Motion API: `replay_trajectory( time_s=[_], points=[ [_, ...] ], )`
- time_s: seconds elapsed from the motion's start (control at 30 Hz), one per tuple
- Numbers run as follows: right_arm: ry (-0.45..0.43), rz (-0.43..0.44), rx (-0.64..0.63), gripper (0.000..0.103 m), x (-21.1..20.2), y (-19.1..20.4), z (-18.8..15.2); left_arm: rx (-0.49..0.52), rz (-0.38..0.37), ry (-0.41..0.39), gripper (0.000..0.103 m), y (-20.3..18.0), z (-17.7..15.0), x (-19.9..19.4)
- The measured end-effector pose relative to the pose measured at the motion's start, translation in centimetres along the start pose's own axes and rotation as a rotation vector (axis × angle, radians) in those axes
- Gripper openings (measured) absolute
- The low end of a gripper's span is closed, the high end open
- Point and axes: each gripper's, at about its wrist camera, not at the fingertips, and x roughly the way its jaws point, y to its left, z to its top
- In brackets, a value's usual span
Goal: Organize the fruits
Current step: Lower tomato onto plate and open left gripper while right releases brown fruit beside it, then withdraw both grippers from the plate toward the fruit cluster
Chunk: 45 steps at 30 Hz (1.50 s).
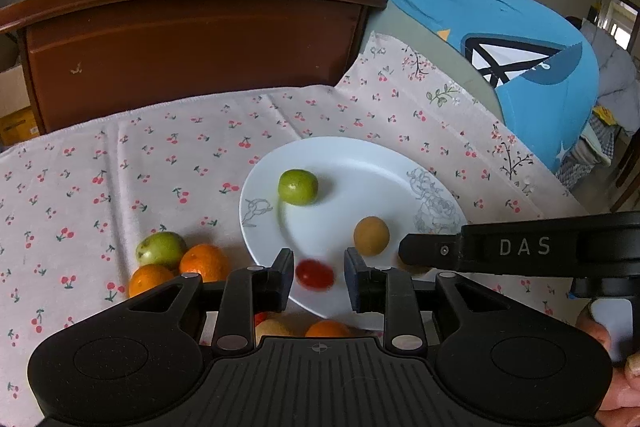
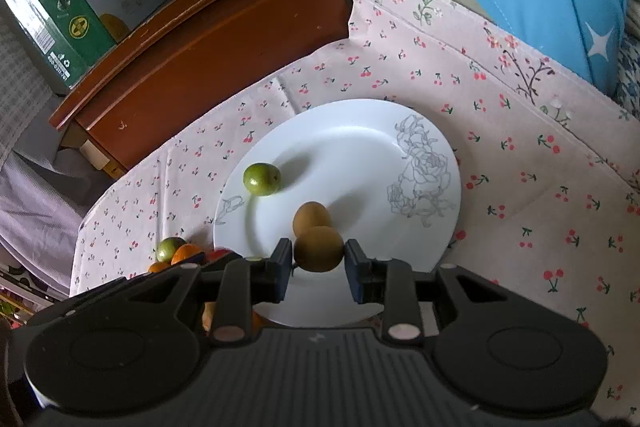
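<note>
Loose oranges point(image 1: 204, 261) and a green fruit point(image 1: 160, 249) are lying on the cloth point(image 1: 120, 163) beside the plate point(image 2: 360, 131). The plate is carrying a green fruit point(image 1: 298, 187), a brown fruit point(image 1: 371, 235) and a blurred red fruit point(image 1: 315, 274) between the left tool's point(image 1: 319, 277) parted, untouching jaws. The right tool point(image 2: 319, 261) is gripping a second brown fruit point(image 2: 319, 249).

- Soft, even daylight; faint shadows fall on the white plate point(image 2: 400, 267).
- Red fruit point(image 1: 315, 274) smeared by motion blur (fisheye bends edges).

one white plate point(image 2: 432, 235), two green fruits point(image 1: 298, 187) point(image 1: 160, 249), two brown fruits point(image 2: 311, 217) point(image 2: 319, 254), one red tomato point(image 1: 315, 274), three oranges point(image 1: 205, 263) point(image 1: 150, 279) point(image 1: 328, 329).
</note>
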Motion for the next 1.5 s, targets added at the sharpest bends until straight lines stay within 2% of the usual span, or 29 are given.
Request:
replay_trajectory(
  time_s=[0.03, 0.1, 0.23, 0.3, 0.4, 0.67, 0.87, 1.23, 1.5],
  points=[
    [-0.004, 0.002, 0.002, 0.031, -0.1, 0.0, 0.1, 0.001, 0.0, -0.006, 0.037, -0.1, 0.1, -0.2],
    [-0.021, 0.005, -0.003, 0.031, -0.3, 0.0, 0.2, -0.002, 0.004, -0.027, 0.052, -0.1, 0.3, -0.6],
    [-0.055, 0.012, -0.01, 0.031, -0.9, 0.0, 0.7, -0.008, 0.02, -0.048, 0.06, -0.1, 0.9, -1.6],
    [-0.065, 0.024, -0.006, 0.031, -1.1, 0.0, 0.8, -0.011, 0.035, -0.05, 0.068, 0.0, 1.2, -2.2],
    [-0.067, 0.021, -0.004, 0.031, -1.3, -0.1, 0.9, -0.019, 0.059, -0.057, 0.074, 0.3, 1.4, -3.1],
    [-0.047, 0.049, -0.011, 0.031, -1.6, -0.3, 0.5, -0.038, 0.128, -0.033, 0.08, 1.8, 0.9, -5.4],
    [-0.035, 0.068, -0.053, 0.031, -1.9, 0.3, -0.3, -0.066, 0.183, -0.034, 0.08, 3.3, 0.3, -7.0],
    [-0.001, 0.099, -0.105, 0.031, -2.4, 1.1, -2.3, -0.139, 0.224, 0.003, 0.08, 5.2, -2.3, -8.4],
    [-0.008, 0.112, -0.162, 0.031, -3.3, 2.2, -3.6, -0.149, 0.25, 0.029, 0.08, 5.6, -4.1, -8.9]
  ],
)
